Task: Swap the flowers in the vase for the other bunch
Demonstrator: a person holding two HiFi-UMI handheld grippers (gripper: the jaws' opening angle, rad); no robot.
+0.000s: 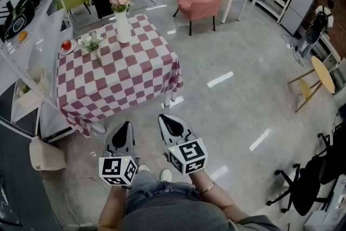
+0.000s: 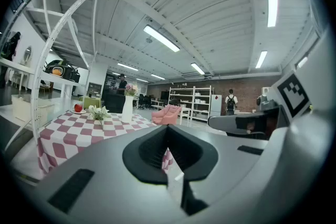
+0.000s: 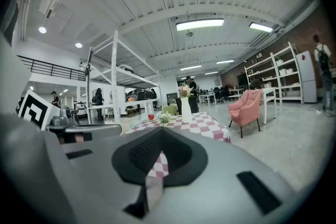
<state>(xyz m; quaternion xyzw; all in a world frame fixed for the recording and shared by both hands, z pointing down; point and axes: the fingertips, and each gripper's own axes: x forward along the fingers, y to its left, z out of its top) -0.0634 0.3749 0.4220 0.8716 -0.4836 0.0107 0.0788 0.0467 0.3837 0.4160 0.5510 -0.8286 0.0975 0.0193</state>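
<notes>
The vase (image 1: 123,27) stands well ahead, so I carry my left gripper (image 1: 125,128) and right gripper (image 1: 168,121) closed, empty.

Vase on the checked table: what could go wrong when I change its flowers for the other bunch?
1. The vase is tall and narrow and stands on a cloth. Pulling its flowers out at a slant may tip it.
2. The other bunch sits near the apple, close to the table's edge. A careless reach for it may knock the apple off.
</notes>
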